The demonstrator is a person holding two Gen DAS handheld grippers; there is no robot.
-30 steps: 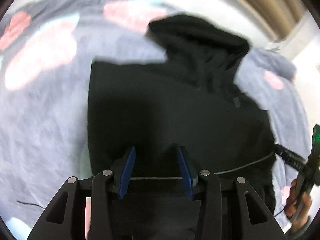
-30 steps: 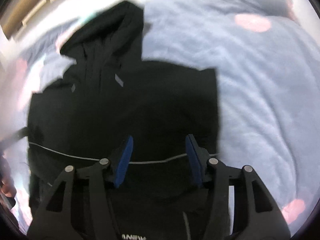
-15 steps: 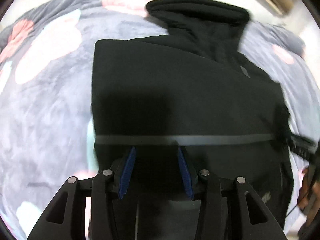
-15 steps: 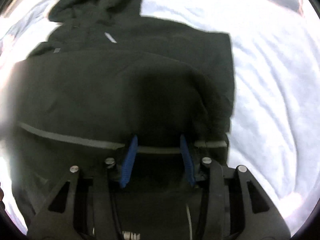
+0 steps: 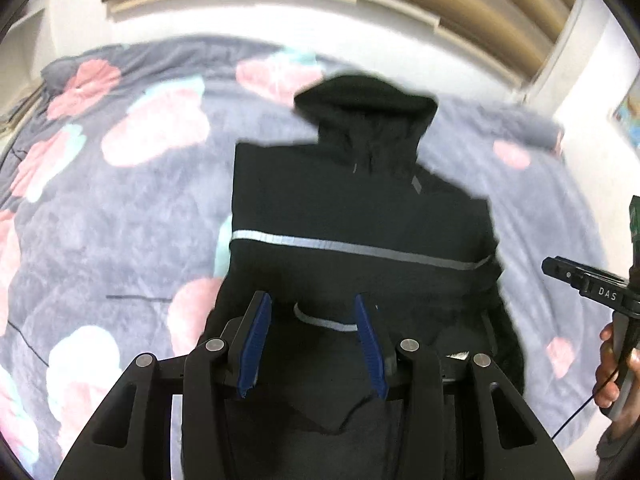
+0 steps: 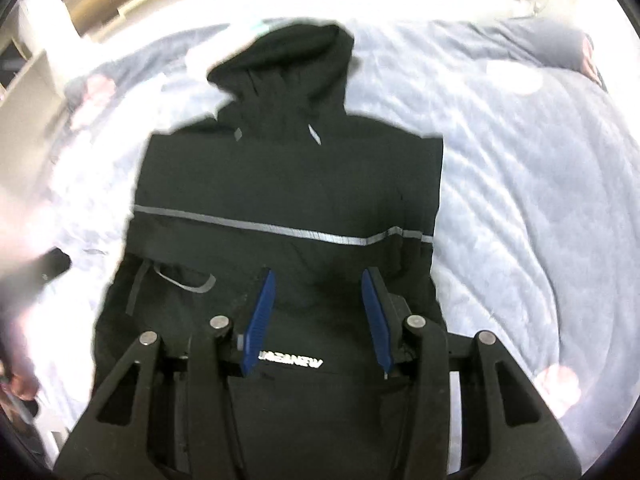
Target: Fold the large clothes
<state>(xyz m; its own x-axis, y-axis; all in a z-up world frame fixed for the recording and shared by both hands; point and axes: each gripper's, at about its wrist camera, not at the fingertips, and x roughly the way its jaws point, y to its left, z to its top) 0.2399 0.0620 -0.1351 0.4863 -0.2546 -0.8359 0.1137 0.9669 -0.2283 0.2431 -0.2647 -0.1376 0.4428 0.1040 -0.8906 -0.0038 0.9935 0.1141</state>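
The left gripper [image 5: 310, 320] has its blue pads [image 5: 254, 344] spread apart with nothing between them; it hangs above the near part of the hoodie [image 5: 360, 208]. The right gripper [image 6: 322, 298] is likewise spread and empty, over the near half of the hoodie [image 6: 288, 184], just beyond a white logo [image 6: 290, 358]. The black hoodie lies flat on the blanket [image 5: 120, 208], sleeves folded in, hood [image 5: 366, 108] pointing away, a grey stripe [image 5: 360, 248] running across its body beyond both grippers. The flowered blanket spreads on every side. In the left view, the other gripper's handle and the hand [image 5: 614, 368] holding it show at the right edge. A pale wall [image 5: 280, 28] rises behind.
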